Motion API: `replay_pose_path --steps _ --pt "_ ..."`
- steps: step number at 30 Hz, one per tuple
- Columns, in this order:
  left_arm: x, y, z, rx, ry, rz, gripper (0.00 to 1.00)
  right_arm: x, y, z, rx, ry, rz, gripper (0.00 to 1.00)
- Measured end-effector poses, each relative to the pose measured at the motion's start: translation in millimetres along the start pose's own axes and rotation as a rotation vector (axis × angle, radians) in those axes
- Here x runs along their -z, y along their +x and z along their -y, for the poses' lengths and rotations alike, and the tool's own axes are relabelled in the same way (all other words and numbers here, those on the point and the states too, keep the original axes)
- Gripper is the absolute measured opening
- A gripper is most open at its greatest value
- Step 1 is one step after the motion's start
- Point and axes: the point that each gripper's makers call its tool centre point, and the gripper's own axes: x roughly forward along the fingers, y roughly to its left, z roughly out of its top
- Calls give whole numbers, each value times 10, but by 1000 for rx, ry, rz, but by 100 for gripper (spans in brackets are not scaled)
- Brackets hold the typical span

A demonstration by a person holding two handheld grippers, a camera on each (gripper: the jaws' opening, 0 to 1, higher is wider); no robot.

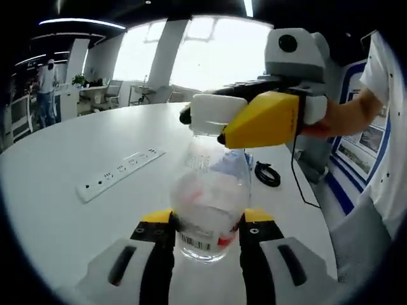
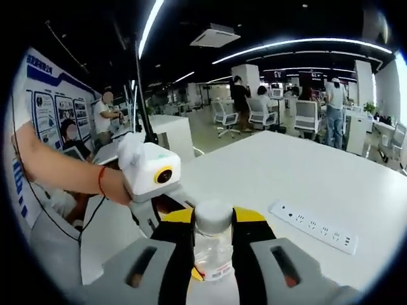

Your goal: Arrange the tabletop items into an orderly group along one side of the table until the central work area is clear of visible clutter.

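Observation:
A clear plastic bottle with a barcode label stands upright on the white table. My left gripper is shut on its lower body, one yellow-padded jaw on each side. From the right, my right gripper reaches over and closes on the bottle's top. In the right gripper view the white cap sits pinched between the jaws of the right gripper, with the bottle's neck below. A person's hand holds the other gripper at the left.
A white power strip lies flat on the table left of the bottle, also seen as the power strip at the right. A coiled black cable lies near the table's right edge. Office chairs and people stand far behind.

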Motion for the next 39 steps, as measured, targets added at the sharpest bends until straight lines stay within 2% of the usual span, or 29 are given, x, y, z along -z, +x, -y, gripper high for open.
replay_pose_path --steps 10,24,39 --pt "139 34 -93 -22 41 -14 38 133 73 -37 14 -93 -15 20" --pt "212 1 -126 -45 46 -3 38 186 144 -94 2 -149 -29 20" --pt "250 27 -73 -7 71 -12 39 243 104 -140 21 -183 -53 20"
